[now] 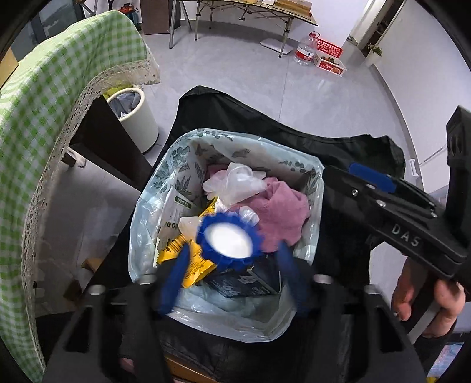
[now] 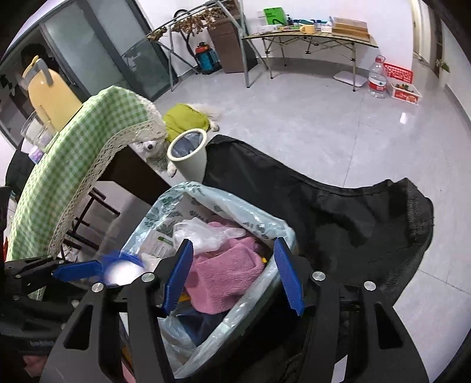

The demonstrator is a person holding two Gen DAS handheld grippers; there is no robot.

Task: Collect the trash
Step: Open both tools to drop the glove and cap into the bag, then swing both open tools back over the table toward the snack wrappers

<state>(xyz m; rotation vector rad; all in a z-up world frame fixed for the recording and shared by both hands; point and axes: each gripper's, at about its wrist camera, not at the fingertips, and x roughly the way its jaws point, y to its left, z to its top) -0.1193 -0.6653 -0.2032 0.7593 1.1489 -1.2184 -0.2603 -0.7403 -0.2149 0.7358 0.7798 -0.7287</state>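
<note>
Floor: pale grey tiles — glossy, reflecting light.
Walls: white.
Furniture: folding table at the far wall — green-checked tablecloth nearby.
Doors: dark-framed glass panels.

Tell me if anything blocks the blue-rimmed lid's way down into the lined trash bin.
Nothing visible does. The blue-rimmed lid is between the left gripper's parted jaws, right over the open trash bin. Below it lie only trash already inside: a pink cloth, yellow wrappers and clear plastic. The right gripper is off to the side.

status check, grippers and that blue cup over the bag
Left gripper open, blue cup blurred between its fingers, above bag. Right gripper open, empty. Nothing blocking.
</note>
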